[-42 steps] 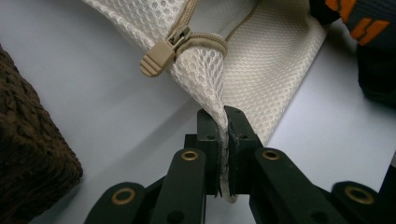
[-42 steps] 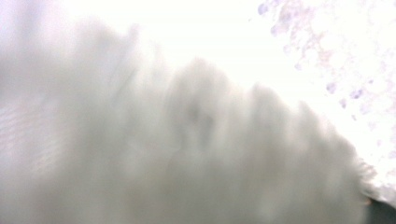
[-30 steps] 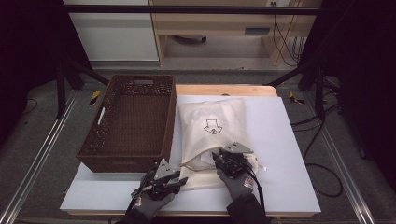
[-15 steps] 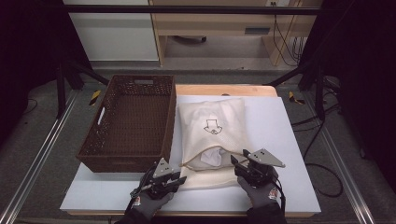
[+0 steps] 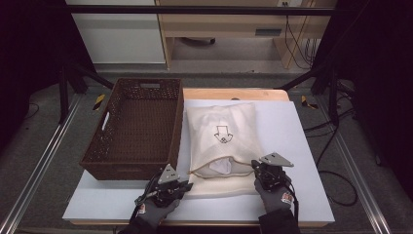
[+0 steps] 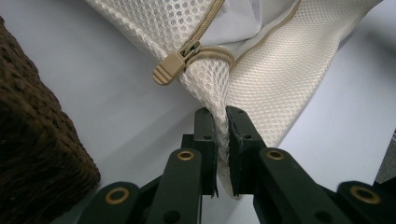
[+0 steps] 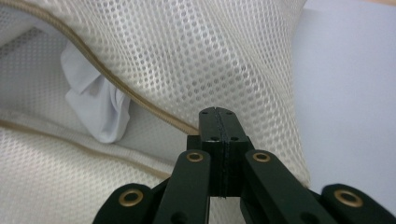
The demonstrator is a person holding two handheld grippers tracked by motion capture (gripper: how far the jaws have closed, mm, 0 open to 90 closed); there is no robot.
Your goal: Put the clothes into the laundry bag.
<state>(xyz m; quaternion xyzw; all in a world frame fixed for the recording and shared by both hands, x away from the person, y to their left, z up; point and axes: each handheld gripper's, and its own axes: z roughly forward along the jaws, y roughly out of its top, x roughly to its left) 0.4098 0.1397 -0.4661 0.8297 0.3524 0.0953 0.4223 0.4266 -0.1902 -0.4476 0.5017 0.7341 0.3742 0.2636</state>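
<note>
Gaping mesh bag point(image 5: 221, 139) holds white cloth point(image 7: 100, 109), perhaps a garment.

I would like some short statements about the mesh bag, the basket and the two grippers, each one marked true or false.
1. The left gripper pinches the mesh bag near its zipper pull. True.
2. The zipper is fully closed. False: the bag's mouth gapes, and white cloth shows inside.
3. The brown wicker basket holds the bag. False: the bag lies on the white table top, beside the basket.
4. The right gripper has its jaws together at the bag's edge. True; its jaws have just been closing there.
5. A black arrow mark is printed on the bag. True.
6. The basket stands to the right of the bag in the high view. False: it stands to the left.
</note>
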